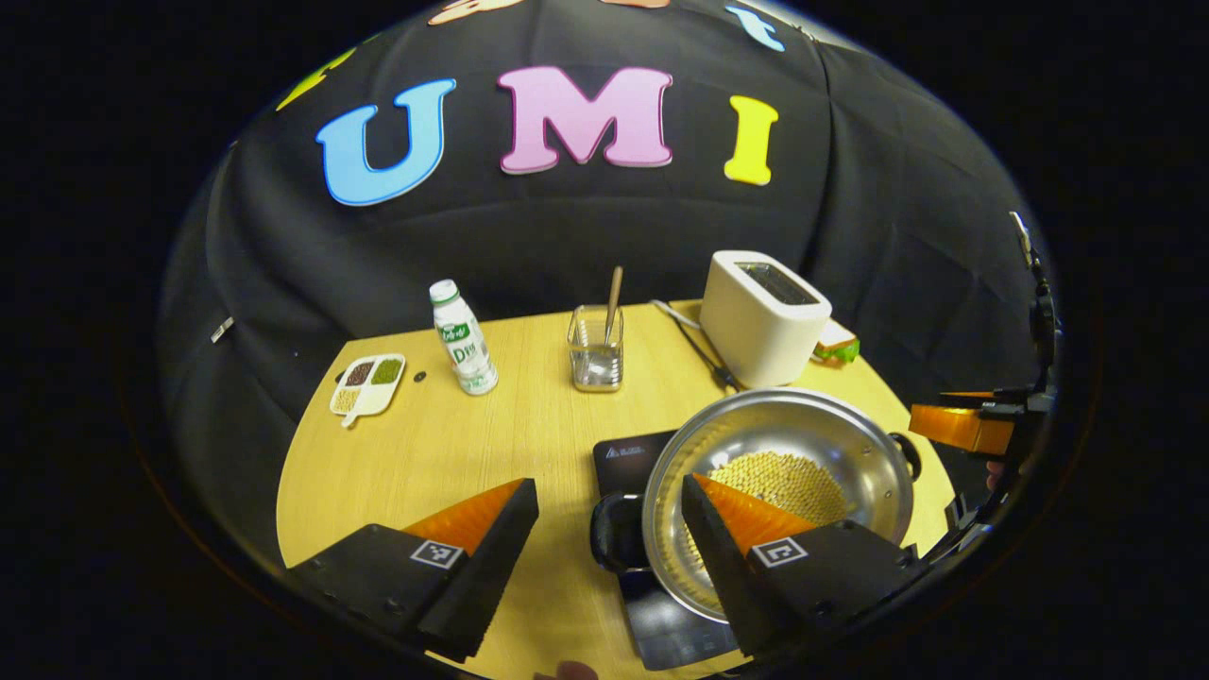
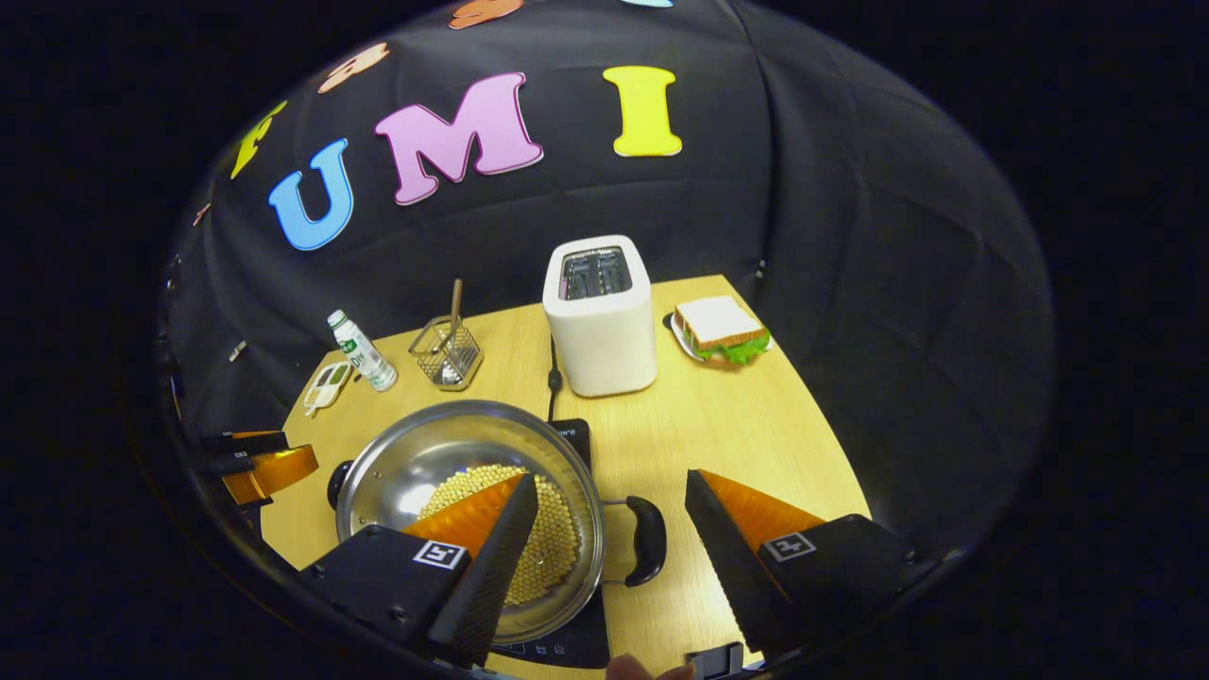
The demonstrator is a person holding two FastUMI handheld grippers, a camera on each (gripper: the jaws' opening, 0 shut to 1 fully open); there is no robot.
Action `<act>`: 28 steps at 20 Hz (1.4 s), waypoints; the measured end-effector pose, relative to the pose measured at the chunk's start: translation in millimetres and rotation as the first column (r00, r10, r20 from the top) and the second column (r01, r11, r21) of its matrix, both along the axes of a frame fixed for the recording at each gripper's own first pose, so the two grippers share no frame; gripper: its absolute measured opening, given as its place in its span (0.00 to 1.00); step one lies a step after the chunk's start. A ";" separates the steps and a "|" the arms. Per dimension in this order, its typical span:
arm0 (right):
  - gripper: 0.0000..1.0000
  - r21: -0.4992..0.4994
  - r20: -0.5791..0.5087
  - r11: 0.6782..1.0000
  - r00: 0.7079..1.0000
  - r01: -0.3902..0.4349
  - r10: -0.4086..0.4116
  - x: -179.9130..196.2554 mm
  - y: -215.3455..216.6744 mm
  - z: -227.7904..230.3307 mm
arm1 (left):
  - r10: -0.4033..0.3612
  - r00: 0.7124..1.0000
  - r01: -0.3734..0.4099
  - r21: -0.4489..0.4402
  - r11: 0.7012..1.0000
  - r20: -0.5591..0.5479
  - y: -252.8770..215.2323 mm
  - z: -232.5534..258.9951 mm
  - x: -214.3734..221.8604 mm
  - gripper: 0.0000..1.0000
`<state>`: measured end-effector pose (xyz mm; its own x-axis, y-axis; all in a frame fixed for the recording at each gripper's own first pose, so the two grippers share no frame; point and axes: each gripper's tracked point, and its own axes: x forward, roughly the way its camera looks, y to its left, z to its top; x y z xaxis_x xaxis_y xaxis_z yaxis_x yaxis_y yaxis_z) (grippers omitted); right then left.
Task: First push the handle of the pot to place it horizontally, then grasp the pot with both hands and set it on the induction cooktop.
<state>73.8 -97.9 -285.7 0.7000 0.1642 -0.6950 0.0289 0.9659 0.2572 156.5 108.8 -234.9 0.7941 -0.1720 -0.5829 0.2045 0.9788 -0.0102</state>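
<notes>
A steel pot [image 1: 784, 444] holding yellow beans rests on the black induction cooktop [image 1: 625, 455] at the table's near right. Its handles point sideways. One black handle [image 1: 616, 534] lies in the gap of my left gripper [image 1: 609, 524], which is open with one finger over the pot's rim. In the right gripper view the pot [image 2: 444, 463] sits on the cooktop [image 2: 571, 436], and its other handle [image 2: 648, 540] lies in the gap of my open right gripper [image 2: 612, 519]. Each gripper shows in the other's view: the right gripper [image 1: 963, 427], the left gripper [image 2: 269, 469].
A white toaster [image 2: 600, 316] with a cord stands behind the pot, a sandwich [image 2: 723, 331] on a plate beside it. A wire holder [image 1: 597, 349] with a stick, a bottle [image 1: 463, 340] and a small divided dish [image 1: 366, 383] stand at the back of the wooden table [image 1: 425, 453].
</notes>
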 end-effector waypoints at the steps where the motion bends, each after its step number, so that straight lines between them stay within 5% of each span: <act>1: 0.98 0.002 0.046 1.000 0.999 0.009 -0.009 2.1 0.3 15.4 | 0.001 0.999 0.000 -0.024 1.000 0.035 -3.2 14.2 -2.1 0.95; 9: 0.98 -0.005 0.330 0.999 0.943 0.052 -0.048 18.3 11.2 128.0 | 0.034 0.943 -0.030 -0.018 0.999 0.332 17.0 112.6 -22.1 0.95; 18: 0.97 -0.042 0.626 0.995 0.779 0.085 -0.040 -2.1 25.5 258.3 | 0.117 0.813 -0.099 -0.063 0.993 0.570 49.3 203.9 -62.2 0.94; 21: 0.96 -0.086 0.680 0.992 0.733 0.097 -0.013 -14.5 34.3 276.0 | 0.121 0.809 -0.090 -0.081 0.993 0.575 54.4 206.7 -75.6 0.96; 28: 0.95 -0.081 0.682 0.990 0.731 0.115 -0.029 -28.1 44.4 280.2 | 0.114 0.813 -0.083 -0.081 0.993 0.570 61.3 206.9 -85.0 0.96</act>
